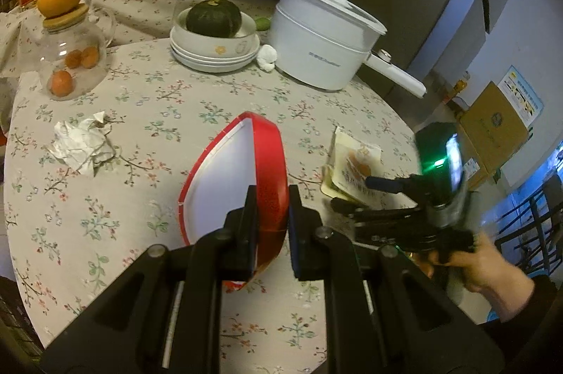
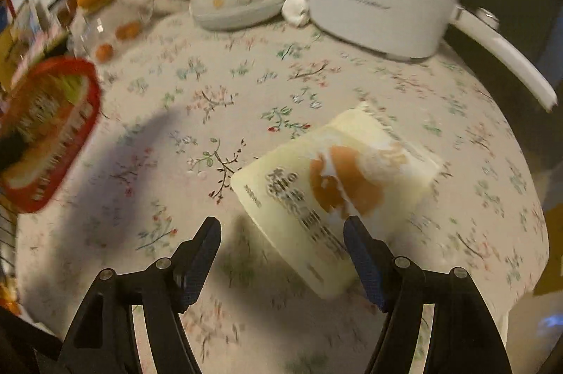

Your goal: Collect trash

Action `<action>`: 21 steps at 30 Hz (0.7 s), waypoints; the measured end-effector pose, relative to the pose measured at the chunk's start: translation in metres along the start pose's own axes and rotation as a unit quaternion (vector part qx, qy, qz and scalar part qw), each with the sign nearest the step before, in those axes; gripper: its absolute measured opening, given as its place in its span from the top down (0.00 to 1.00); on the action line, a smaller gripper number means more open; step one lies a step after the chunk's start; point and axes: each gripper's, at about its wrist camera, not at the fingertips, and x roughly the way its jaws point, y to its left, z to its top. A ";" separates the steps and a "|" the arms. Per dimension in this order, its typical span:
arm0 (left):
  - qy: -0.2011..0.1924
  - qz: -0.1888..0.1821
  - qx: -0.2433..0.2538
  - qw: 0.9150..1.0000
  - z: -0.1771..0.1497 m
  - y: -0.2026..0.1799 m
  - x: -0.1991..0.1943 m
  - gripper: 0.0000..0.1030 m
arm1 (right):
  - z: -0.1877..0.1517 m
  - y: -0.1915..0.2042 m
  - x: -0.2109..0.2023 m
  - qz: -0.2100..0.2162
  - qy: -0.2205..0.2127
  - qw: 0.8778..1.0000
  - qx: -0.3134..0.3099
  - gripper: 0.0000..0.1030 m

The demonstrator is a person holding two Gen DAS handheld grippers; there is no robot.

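- The left gripper is closed on the wall of the red bowl, one finger inside on the white lining and the other outside on the red. The bowl is tipped on edge over the table, its mouth facing left in the left wrist view.
- The right gripper is wide open and holds nothing. It hangs low over the cream packet, which lies flat on the cloth near the table's right edge; the right finger already overlaps the packet's near corner, while the left finger sits beside it over bare cloth.
- The step in hand looks like picking up the packet, probably to drop it into the bowl.
- To do it well, the right gripper should shift so both fingers straddle one edge of the packet, then come down until the tips touch the cloth before closing.
- A flat, thin packet is likely to slide away, so a pinch at the raised near corner seems safer than a grab at the middle.
- The right wrist view is blurred, so the pinch is best held off until the gripper is steady.
- The left should turn the bowl's mouth upward and toward the packet.
- The crumpled paper lies apart at the left, not yet collected.
- The pot and its handle stand behind the packet, well clear.
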 end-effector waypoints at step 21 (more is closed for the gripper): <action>0.005 -0.010 0.000 1.000 0.000 0.001 0.001 0.84 | -0.006 -0.043 -0.013 0.051 -0.012 0.995 0.084 0.98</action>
